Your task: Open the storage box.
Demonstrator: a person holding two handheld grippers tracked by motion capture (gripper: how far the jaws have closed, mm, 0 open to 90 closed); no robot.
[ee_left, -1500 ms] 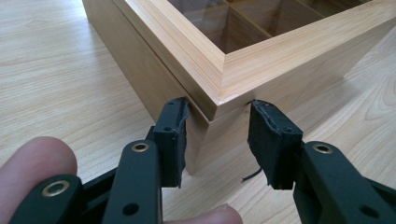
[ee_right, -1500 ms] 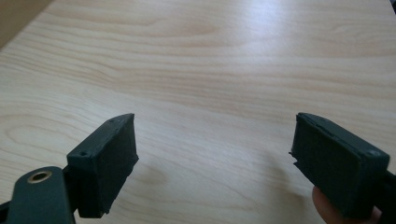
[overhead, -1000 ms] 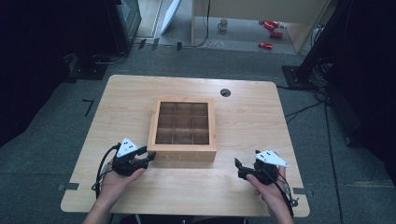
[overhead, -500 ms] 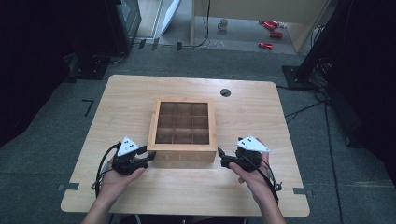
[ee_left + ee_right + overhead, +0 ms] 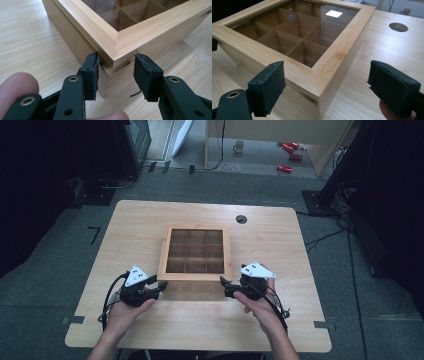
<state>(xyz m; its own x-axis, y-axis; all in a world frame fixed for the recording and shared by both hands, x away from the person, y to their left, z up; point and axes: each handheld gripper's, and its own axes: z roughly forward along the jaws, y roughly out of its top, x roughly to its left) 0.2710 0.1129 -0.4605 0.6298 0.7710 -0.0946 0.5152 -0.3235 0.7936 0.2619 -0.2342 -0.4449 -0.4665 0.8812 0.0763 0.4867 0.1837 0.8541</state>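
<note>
**Two grippers at the near corners of a glass-lidded box**

A pale wooden worktop (image 5: pixel 130 225) stands on a grey floor, with a round cable hole (image 5: pixel 241 219) near its far edge and dark gear around the room's edges. A mug (image 5: pixel 239 146) and red items (image 5: pixel 290 155) lie on the floor beyond.

The box (image 5: pixel 196 257) sits mid-worktop, a square wooden case with a glass-paned lid over nine compartments.

The left gripper (image 5: pixel 161 285) is at the box's near left corner. In the left gripper view its jaws are open, one to either side of that corner at the lid's edge, close to the wood.

The right gripper (image 5: pixel 223 283) is at the near right corner. In the right gripper view its jaws gape wide, with the corner between them and not touched.

A hand holds each gripper from the near side.
</note>
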